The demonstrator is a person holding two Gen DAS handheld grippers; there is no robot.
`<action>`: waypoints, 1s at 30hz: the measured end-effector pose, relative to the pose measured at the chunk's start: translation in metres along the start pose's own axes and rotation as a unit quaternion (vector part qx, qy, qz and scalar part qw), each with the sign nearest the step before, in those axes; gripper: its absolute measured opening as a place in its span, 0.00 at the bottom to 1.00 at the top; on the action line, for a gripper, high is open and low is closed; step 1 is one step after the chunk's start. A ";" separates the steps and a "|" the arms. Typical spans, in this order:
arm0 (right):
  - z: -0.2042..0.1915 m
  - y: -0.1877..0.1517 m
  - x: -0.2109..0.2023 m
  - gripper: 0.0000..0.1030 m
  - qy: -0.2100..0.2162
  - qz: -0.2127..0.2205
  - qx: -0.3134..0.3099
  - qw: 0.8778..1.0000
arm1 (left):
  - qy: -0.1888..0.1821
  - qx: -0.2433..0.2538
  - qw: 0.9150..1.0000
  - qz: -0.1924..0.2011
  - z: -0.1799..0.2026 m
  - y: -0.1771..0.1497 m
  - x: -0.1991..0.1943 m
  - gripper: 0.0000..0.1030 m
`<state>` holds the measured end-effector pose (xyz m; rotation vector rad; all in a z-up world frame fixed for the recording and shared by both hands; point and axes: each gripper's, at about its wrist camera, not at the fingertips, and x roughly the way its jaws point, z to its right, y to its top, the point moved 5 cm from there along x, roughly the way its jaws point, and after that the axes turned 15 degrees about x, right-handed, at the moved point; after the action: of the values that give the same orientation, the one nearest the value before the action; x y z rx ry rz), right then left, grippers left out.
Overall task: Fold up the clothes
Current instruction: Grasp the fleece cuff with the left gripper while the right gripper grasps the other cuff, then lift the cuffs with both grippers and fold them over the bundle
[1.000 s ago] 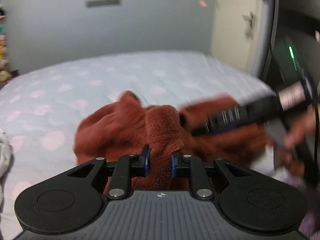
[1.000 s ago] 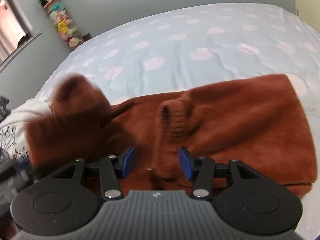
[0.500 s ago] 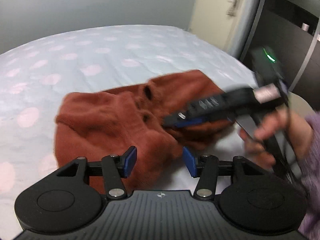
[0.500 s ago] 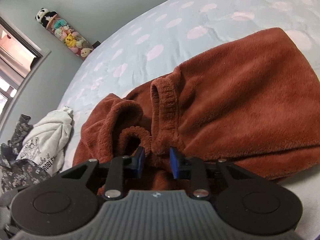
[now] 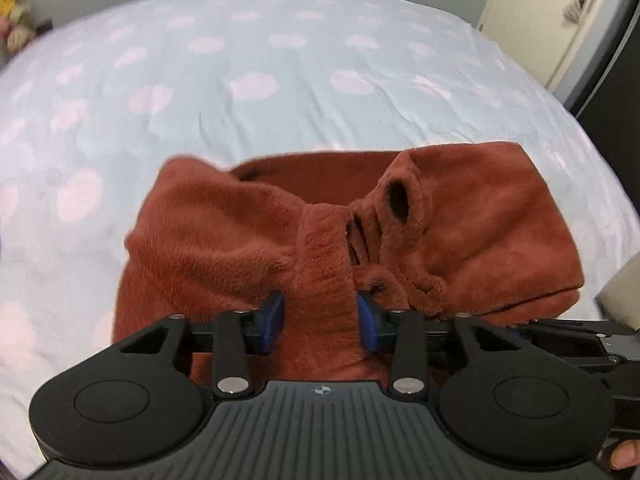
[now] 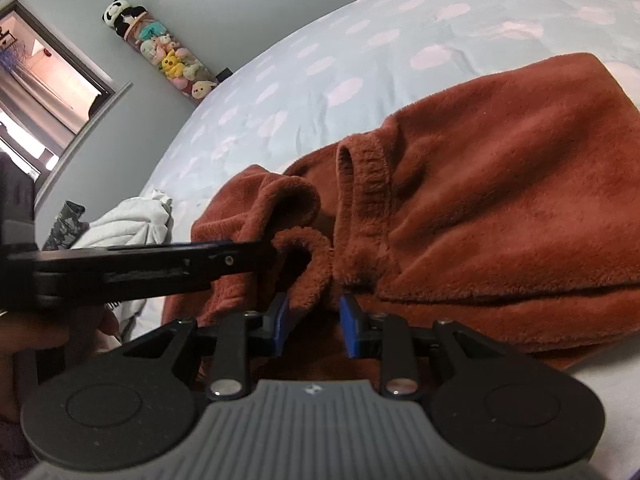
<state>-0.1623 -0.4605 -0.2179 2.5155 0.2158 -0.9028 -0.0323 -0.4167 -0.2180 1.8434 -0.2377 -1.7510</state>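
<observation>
A rust-brown fleece garment (image 5: 460, 224) lies partly folded on the bed (image 5: 260, 80), close to the near edge of the mattress, its bulk reaching toward the right-hand side. The bedsheet is pale blue with pink spots.

Left gripper (image 5: 320, 318): jaws are closing, with a ribbed cuff or hem band (image 5: 324, 264) of the garment between the blue pads and touching both. The band stands up in a ridge from the jaws.

Right gripper (image 6: 314, 320): pads are pinched on a rolled fold of the same fleece (image 6: 308, 268), just beside a second ribbed band (image 6: 368, 184). In the right wrist view the left gripper enters from the left and meets the cloth beside that fold.

A white garment (image 6: 128, 224) lies crumpled near the left edge of the bed. A column of plush toys (image 6: 168, 56) stands against the grey wall.
</observation>
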 end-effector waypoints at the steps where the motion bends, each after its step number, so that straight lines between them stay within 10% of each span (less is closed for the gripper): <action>1: 0.000 0.002 -0.001 0.31 0.003 0.002 0.001 1.000 | -0.004 -0.010 1.000 0.004 -0.003 -0.003 -0.004 0.31; 10: -0.023 0.007 0.008 0.31 0.065 -0.020 0.002 0.998 | -0.030 -0.073 0.996 0.035 -0.029 -0.024 -0.034 0.27; 27: -0.036 0.015 0.077 0.41 0.042 -0.075 0.040 0.995 | -0.040 -0.042 0.998 0.031 -0.029 -0.041 -0.052 0.26; 30: -0.046 0.013 0.071 0.23 0.034 -0.058 0.012 0.998 | -0.049 -0.023 0.998 0.037 -0.024 -0.041 -0.056 0.26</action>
<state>-0.0776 -0.4511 -0.2271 2.5801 0.3788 -0.8686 -0.0268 -0.3486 -0.1924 1.6955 -0.2978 -1.7831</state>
